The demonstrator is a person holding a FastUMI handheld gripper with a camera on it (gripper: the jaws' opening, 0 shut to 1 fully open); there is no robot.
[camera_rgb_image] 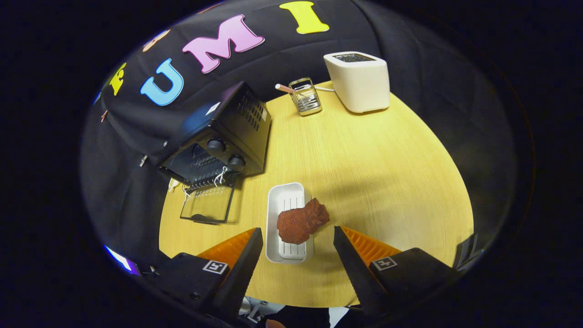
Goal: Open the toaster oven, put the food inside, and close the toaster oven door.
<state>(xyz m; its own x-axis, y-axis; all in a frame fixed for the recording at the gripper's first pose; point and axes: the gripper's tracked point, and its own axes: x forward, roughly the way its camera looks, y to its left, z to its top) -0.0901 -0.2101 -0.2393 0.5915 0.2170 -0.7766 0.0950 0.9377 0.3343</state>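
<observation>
Gripper [298, 239] spread wide above the bench [364, 173], holding nothing | reddish food [301, 221] lies on white tray [286, 200], between the fingers | toaster oven [218, 136] beyond the tray, door [207, 204] dropped open

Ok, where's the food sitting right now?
The food lies on the white tray on the wooden table, just ahead of the open gripper, right of the toaster oven's lowered door.

Part of the white tray [284, 200] under the food [301, 221].
</observation>
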